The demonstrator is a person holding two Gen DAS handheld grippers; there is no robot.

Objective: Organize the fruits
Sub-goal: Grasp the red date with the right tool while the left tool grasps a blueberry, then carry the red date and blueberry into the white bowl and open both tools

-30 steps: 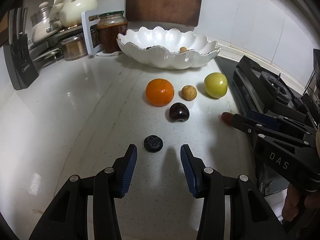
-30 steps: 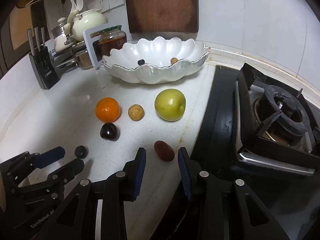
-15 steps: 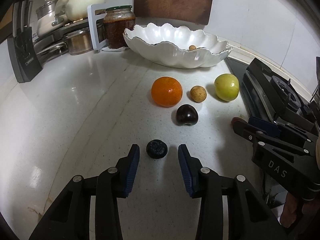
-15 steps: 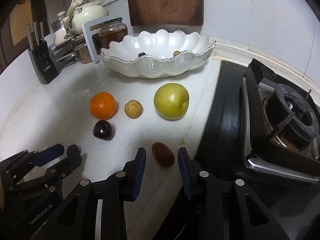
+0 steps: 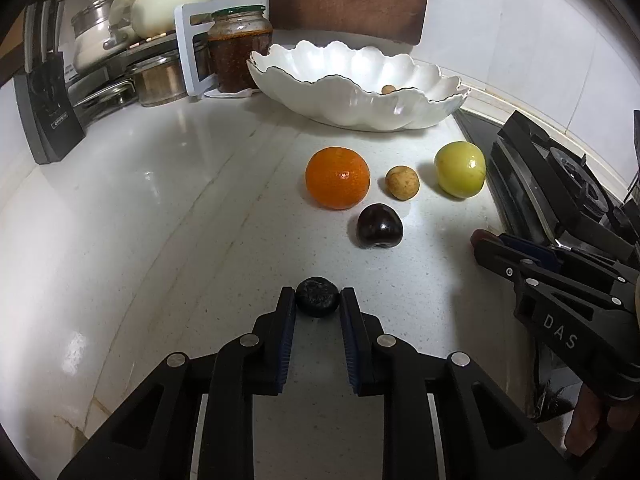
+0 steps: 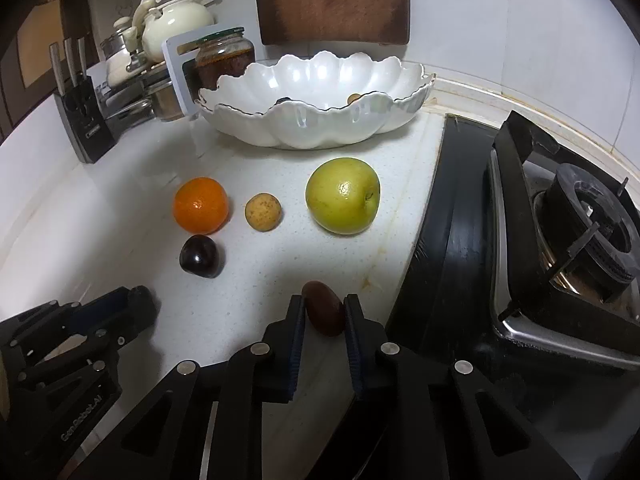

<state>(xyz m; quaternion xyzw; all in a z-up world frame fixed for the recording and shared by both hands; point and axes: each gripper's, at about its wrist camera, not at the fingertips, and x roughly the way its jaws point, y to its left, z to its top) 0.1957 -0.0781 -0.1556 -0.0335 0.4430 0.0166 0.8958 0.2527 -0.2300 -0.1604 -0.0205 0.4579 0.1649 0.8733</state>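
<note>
Blueberry (image 5: 317, 297) pinched between left fingers (image 5: 289, 312); jujube (image 6: 323, 308) between right fingers (image 6: 298, 320).

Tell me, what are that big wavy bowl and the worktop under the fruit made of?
The bowl looks like glazed white ceramic: glossy, pearly sheen, thin dark line along the scalloped rim. The worktop looks like polished stone or a composite: pale, finely speckled, reflecting light.

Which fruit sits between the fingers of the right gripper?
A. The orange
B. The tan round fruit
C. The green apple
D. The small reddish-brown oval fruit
D: in the right wrist view the right gripper has its fingers pressed on both sides of the small reddish-brown oval fruit, while the orange, green apple and tan round fruit lie free on the counter.
</note>
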